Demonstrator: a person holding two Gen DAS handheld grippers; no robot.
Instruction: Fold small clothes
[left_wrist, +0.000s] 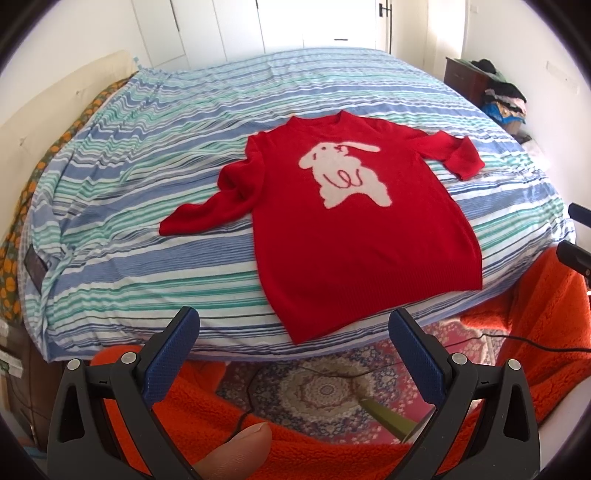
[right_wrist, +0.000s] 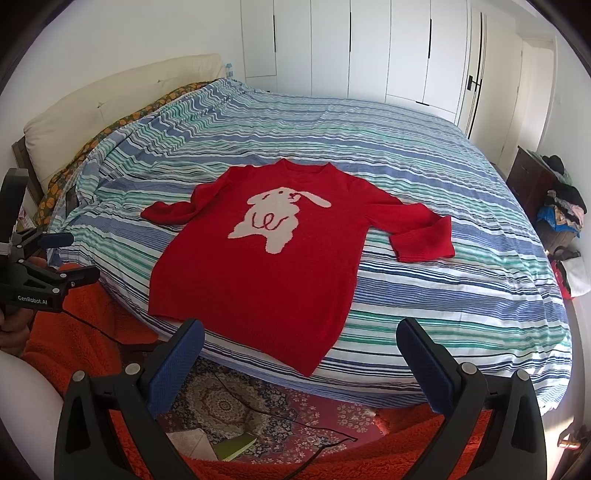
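A small red sweater (left_wrist: 354, 236) with a white rabbit on its chest lies flat and face up on the striped bed, hem toward me, both sleeves spread out. It also shows in the right wrist view (right_wrist: 266, 266). My left gripper (left_wrist: 295, 325) is open and empty, held off the bed's near edge just before the hem. My right gripper (right_wrist: 301, 334) is open and empty, also before the hem. The left gripper's body shows at the left edge of the right wrist view (right_wrist: 33, 273).
The bed has a blue, green and white striped cover (right_wrist: 424, 177) and a cream headboard (right_wrist: 92, 110) at the left. A patterned rug (left_wrist: 325, 387) with a black cable lies below. An orange fleece (left_wrist: 546, 325) is near me. A dark cabinet with piled clothes (right_wrist: 554, 206) stands at the right.
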